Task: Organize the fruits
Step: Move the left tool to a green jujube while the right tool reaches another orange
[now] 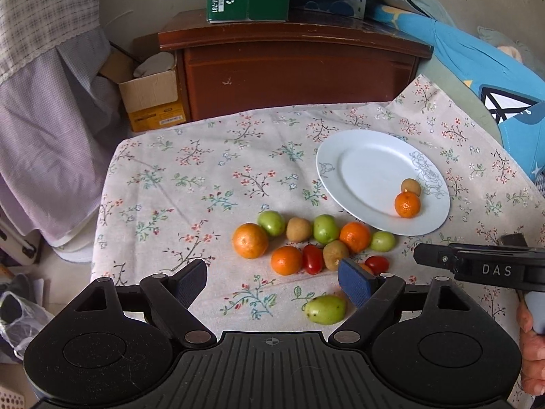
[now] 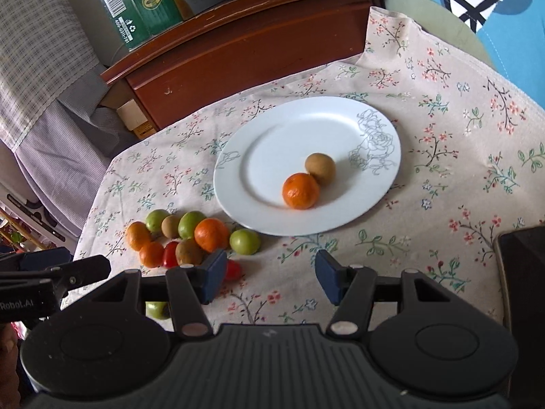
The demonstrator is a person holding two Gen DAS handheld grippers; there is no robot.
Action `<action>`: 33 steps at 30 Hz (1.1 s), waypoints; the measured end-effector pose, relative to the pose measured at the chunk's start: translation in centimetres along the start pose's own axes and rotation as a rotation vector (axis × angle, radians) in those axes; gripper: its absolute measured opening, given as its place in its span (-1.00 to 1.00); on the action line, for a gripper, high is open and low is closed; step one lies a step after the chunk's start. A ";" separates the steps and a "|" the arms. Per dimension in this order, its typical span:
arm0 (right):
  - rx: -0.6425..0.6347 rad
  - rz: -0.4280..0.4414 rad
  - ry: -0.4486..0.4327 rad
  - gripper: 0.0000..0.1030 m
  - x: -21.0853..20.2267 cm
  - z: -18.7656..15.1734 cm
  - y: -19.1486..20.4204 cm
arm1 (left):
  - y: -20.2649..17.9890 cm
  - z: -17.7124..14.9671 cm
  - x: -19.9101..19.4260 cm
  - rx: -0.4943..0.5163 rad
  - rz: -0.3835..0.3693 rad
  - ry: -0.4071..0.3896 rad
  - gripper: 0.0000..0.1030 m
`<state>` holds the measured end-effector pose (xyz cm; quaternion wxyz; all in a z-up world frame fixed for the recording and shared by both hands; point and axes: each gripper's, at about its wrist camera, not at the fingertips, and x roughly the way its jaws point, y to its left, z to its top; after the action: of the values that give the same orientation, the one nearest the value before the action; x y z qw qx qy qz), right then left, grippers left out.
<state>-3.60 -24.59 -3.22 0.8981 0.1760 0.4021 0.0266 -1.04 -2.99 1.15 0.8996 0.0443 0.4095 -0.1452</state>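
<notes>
One white plate (image 1: 381,151) holds one orange (image 1: 407,204) and one brown fruit (image 1: 411,186). On the floral cloth (image 1: 190,184) lie three more oranges (image 1: 250,240), four green fruits (image 1: 271,223), two brown fruits (image 1: 299,229) and two red tomatoes (image 1: 312,259).

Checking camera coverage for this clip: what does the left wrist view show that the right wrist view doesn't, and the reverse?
Only the left wrist view: the whole green fruit lying apart from the pile, a cardboard box on the floor, and the left claw, open and empty.

Only the right wrist view: a dark object at the cloth's right edge, and the right claw, open and empty.

Both: the white plate holding an orange and a brown fruit, the fruit pile, and the wooden cabinet.
</notes>
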 end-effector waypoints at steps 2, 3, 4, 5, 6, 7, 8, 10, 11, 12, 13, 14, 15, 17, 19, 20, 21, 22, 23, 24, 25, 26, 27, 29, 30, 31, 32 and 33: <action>0.006 0.011 0.009 0.15 -0.3 -0.7 0.4 | 0.3 -0.4 -0.4 -0.008 -0.010 0.004 0.67; 0.004 0.013 0.010 0.15 -0.5 -1.0 0.6 | 0.3 -0.6 -0.5 -0.009 -0.009 0.008 0.67; -0.004 0.013 0.009 0.15 -0.6 -1.2 0.9 | 0.3 -0.8 -0.4 -0.006 -0.007 0.015 0.67; -0.016 0.010 0.009 0.15 -0.7 -1.5 1.2 | 0.2 -1.1 -0.4 -0.002 0.000 0.025 0.67; -0.026 0.007 0.009 0.15 -0.8 -1.7 1.5 | 0.1 -1.3 -0.2 0.003 0.008 0.034 0.67; -0.034 0.008 0.013 0.15 -0.8 -1.8 1.7 | 0.1 -1.5 0.0 0.007 0.016 0.042 0.67; -0.042 0.013 0.020 0.15 -0.7 -1.9 2.0 | 0.2 -1.8 0.2 0.010 0.023 0.050 0.67; -0.048 0.021 0.029 0.15 -0.5 -2.0 2.5 | 0.3 -2.2 0.6 0.017 0.027 0.077 0.67; -0.051 0.024 0.029 0.15 -0.5 -2.0 2.7 | 0.3 -2.3 0.8 0.019 0.026 0.090 0.67; -0.055 0.026 0.030 0.15 -0.4 -2.0 3.0 | 0.4 -2.6 1.1 0.019 0.029 0.101 0.67; -0.061 0.028 0.031 0.15 -0.3 -2.1 3.2 | 0.4 -2.8 1.3 0.016 0.034 0.112 0.67; -0.066 0.028 0.033 0.15 -0.3 -2.2 3.4 | 0.4 -3.0 1.6 0.014 0.034 0.127 0.67; -0.067 0.026 0.037 0.15 -0.2 -2.2 3.6 | 0.4 -3.1 1.9 0.012 0.034 0.141 0.67; -0.066 0.022 0.047 0.15 -0.1 -2.3 3.8 | 0.4 -3.5 2.3 0.003 0.035 0.163 0.67; -0.066 0.013 0.054 0.15 0.1 -2.4 4.0 | 0.2 -3.7 2.5 0.004 0.036 0.179 0.71; -0.067 0.008 0.056 0.19 0.2 -2.4 4.0 | 0.1 -3.8 2.7 0.010 0.044 0.191 0.79; -0.063 0.001 0.057 0.24 0.2 -2.4 4.1 | -0.1 -4.0 2.7 0.018 0.056 0.196 0.80; -0.057 -0.004 0.057 0.27 0.2 -2.4 4.1 | -0.2 -4.1 2.8 0.026 0.065 0.196 0.80; -0.050 -0.006 0.058 0.29 0.3 -2.4 4.1 | -0.3 -4.2 2.8 0.034 0.069 0.195 0.80; -0.045 -0.005 0.061 0.30 0.3 -2.4 4.1 | -0.4 -4.3 2.8 0.039 0.070 0.196 0.80; -0.042 -0.004 0.064 0.31 0.3 -2.4 4.2 | -0.4 -4.4 2.8 0.038 0.069 0.198 0.80; -0.042 -0.005 0.065 0.33 0.3 -2.4 4.2 | -0.3 -4.4 2.8 0.034 0.066 0.200 0.80; -0.045 -0.007 0.064 0.38 0.3 -2.4 4.3 | -0.3 -4.5 2.8 0.032 0.062 0.199 0.80; -0.054 -0.017 0.061 0.41 0.3 -2.4 4.6 | -0.3 -4.6 2.7 0.033 0.065 0.192 0.80; -0.056 -0.019 0.061 0.41 0.3 -2.4 4.7 | -0.3 -4.6 2.7 0.037 0.068 0.186 0.80; -0.058 -0.018 0.062 0.41 0.4 -2.4 4.7 | -0.3 -4.6 2.7 0.040 0.071 0.179 0.80; -0.059 -0.017 0.063 0.41 0.4 -2.4 4.8 | -0.3 -4.6 2.7 0.043 0.074 0.175 0.80; -0.062 -0.018 0.063 0.41 0.5 -2.4 4.9 | -0.2 -4.5 2.7 0.042 0.074 0.171 0.80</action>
<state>-4.56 -19.18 -3.35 0.8901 0.1437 0.4309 0.0365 -2.69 -2.89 -3.85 0.8649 0.0907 0.4798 -0.1162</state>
